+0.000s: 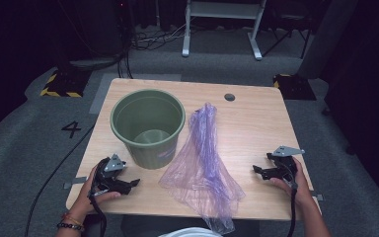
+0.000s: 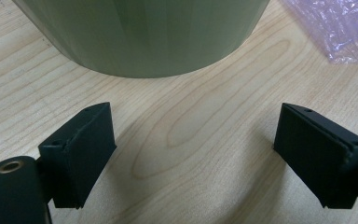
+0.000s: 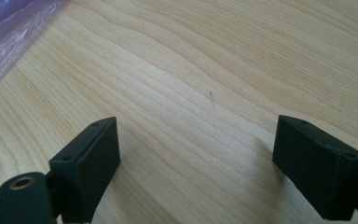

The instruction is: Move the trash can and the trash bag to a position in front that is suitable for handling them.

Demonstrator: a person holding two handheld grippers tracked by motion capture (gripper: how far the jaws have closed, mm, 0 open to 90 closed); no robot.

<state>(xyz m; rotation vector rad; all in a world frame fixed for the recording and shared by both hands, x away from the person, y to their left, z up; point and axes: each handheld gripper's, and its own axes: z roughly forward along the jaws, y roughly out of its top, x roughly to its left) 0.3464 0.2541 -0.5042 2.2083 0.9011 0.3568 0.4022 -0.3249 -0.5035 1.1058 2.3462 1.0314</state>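
Wooden table (image 1: 256,128), grey carpet, white desk frame (image 1: 222,22), floor cables (image 1: 150,39)

The table (image 1: 256,128) is pale wood-look laminate, smooth with a soft sheen and clear grain. The bin (image 1: 148,126) looks like matt olive plastic, smooth walls. The bag (image 1: 202,168) is thin see-through purple plastic film, crinkly and a bit shiny. Both grippers, left (image 1: 132,183) and right (image 1: 257,170), are matt black plastic, with slightly grainy jaws. The floor (image 1: 24,148) is rough grey carpet.
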